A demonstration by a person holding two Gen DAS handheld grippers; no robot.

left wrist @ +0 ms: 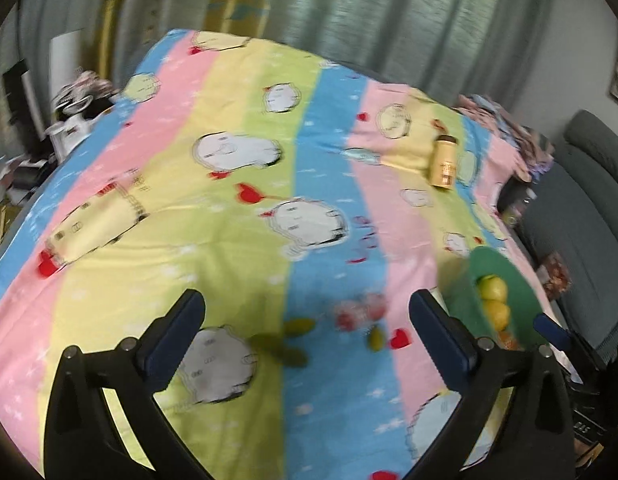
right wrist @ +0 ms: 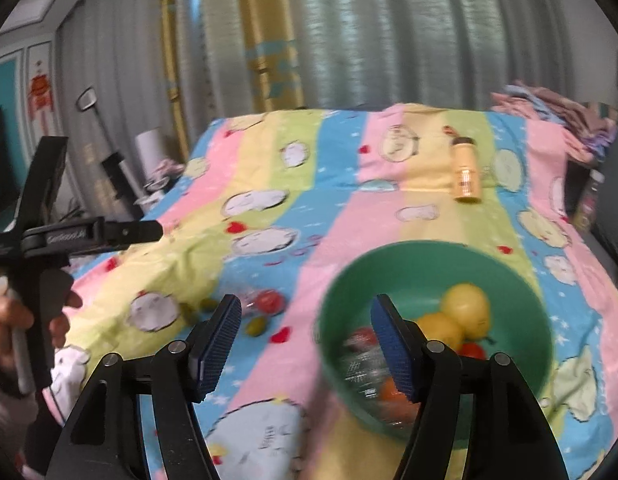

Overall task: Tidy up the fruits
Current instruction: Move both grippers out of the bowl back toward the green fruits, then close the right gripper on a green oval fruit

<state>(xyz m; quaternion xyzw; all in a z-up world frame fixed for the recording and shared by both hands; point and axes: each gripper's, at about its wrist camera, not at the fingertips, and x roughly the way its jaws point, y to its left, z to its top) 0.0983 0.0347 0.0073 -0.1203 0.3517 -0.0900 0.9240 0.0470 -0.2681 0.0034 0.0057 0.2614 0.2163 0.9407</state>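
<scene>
A green bowl (right wrist: 429, 254) on the striped cloth holds yellow fruits (right wrist: 467, 306), a red one (right wrist: 471, 350), an orange one (right wrist: 393, 396) and something clear and blurred. My right gripper (right wrist: 305, 308) is open and empty at the bowl's near-left rim, its right finger over the bowl. Loose on the cloth lie a red fruit (right wrist: 269, 300) and small green fruits (right wrist: 256, 326). In the left wrist view my left gripper (left wrist: 307, 304) is open wide and empty above the red fruit (left wrist: 361, 312) and green fruits (left wrist: 299, 325), with the bowl (left wrist: 509, 272) to its right.
A yellow bottle (right wrist: 465, 176) lies on its side at the far right of the cloth. A person's hand (right wrist: 13, 320) holds the left gripper's handle at the left. A pile of clothes (right wrist: 557, 108) and a grey sofa (left wrist: 581, 184) lie to the right, and curtains hang behind.
</scene>
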